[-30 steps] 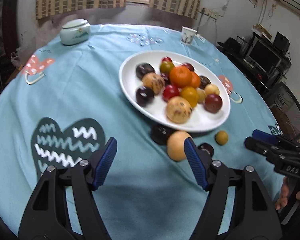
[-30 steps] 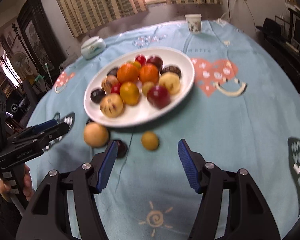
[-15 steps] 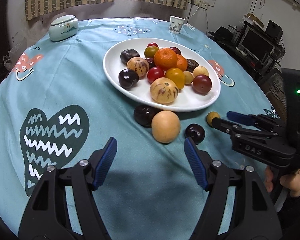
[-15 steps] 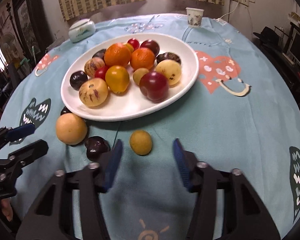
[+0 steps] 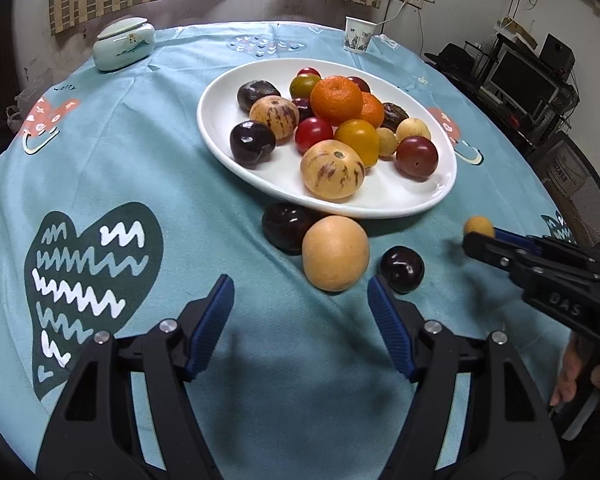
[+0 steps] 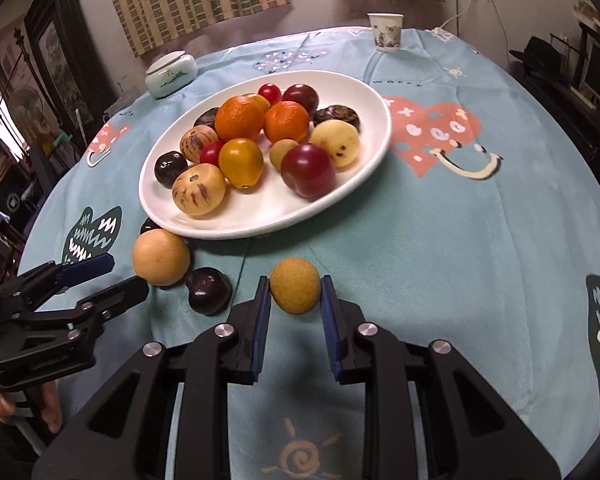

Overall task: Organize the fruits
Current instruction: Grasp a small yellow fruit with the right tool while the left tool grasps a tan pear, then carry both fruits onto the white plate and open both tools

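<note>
Right gripper (image 6: 294, 291) clamps yellow fruit (image 6: 295, 290), underside hidden.

small yellow fruit (image 6: 295, 290) near heaped white plate (image 6: 340, 196).

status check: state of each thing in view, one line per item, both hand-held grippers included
right hand-held gripper: shut on the small yellow fruit
small yellow fruit: gripped, at the tablecloth
left hand-held gripper: open, empty
tan round fruit: loose on cloth, touching large dark plum
large dark plum: loose, at plate rim
small dark plum: loose on cloth
white plate: loaded with fruit
lidded jar: lid on
paper cup: upright
</note>
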